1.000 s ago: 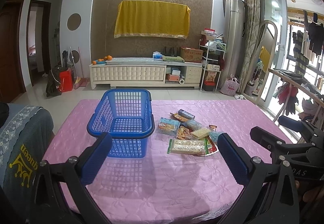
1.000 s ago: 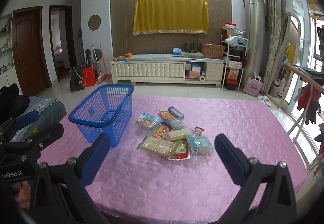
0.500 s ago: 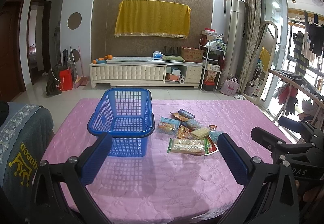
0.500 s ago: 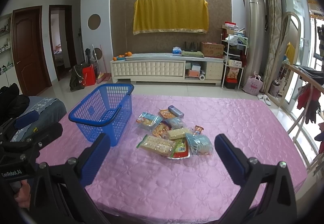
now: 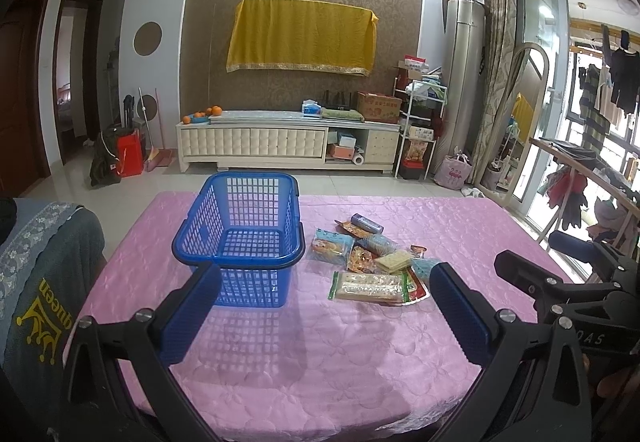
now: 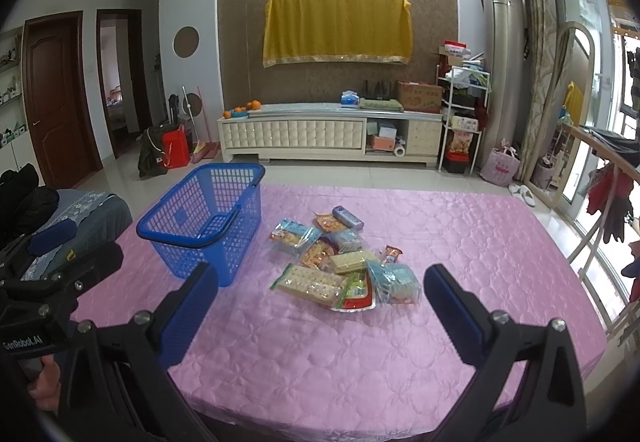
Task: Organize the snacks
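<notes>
An empty blue plastic basket (image 5: 240,218) (image 6: 188,218) stands on the pink table cover (image 5: 320,362) (image 6: 460,242), left of a pile of snack packets (image 5: 372,262) (image 6: 336,262). The nearest packet is a long cracker pack (image 5: 370,286) (image 6: 314,282); a pale blue bag (image 6: 394,280) lies at the pile's right. My left gripper (image 5: 324,306) is open above the near table, short of the basket and pile. Wide open too, my right gripper (image 6: 320,306) hovers just before the pile. Nothing sits between either pair of fingers.
A grey cushioned seat (image 5: 36,262) with a yellow print borders the table's left edge. Beyond the table are tiled floor, a white cabinet (image 5: 280,142), a shelf rack (image 5: 420,126) and a clothes rail (image 5: 580,170) at right. Each view shows the other gripper at its side edge.
Almost nothing has changed. The right gripper has drifted slightly forward toward the snack pile; the left gripper holds its place.
</notes>
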Available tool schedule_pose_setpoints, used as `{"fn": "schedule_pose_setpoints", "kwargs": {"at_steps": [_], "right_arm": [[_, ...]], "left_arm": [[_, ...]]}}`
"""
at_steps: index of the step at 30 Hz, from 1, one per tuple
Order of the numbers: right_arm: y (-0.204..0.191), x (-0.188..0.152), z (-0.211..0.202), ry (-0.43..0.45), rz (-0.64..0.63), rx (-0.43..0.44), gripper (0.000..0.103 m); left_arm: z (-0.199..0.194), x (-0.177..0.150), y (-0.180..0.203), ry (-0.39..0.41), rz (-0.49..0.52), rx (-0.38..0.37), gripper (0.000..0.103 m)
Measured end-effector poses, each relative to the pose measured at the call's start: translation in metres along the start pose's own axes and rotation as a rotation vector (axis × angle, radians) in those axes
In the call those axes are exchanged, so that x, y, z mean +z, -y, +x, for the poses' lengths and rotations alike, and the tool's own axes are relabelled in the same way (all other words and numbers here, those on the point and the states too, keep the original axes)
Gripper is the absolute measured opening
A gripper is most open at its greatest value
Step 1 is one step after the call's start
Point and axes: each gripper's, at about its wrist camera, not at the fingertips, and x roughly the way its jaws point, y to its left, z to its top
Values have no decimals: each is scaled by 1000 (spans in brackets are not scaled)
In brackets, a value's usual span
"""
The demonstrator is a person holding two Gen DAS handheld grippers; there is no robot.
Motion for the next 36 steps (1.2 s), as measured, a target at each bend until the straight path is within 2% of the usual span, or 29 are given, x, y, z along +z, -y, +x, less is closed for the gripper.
{"fn": "schedule_pose_setpoints", "kwargs": {"at_steps": [13,20,29,36], "right_arm": [[-1,7,0,0,-4,22,103],[15,22,8,10,3,58,103],[49,33,30,35,-21,-25,103],[79,27,74,-66,-20,62,103]], "left_arm": [[1,6,0,-5,-12,-3,103],[16,22,9,-17,-10,-37,103],[60,37,37,-55,18,-49,103],[113,32,59,-159,15,-79,103]]}}
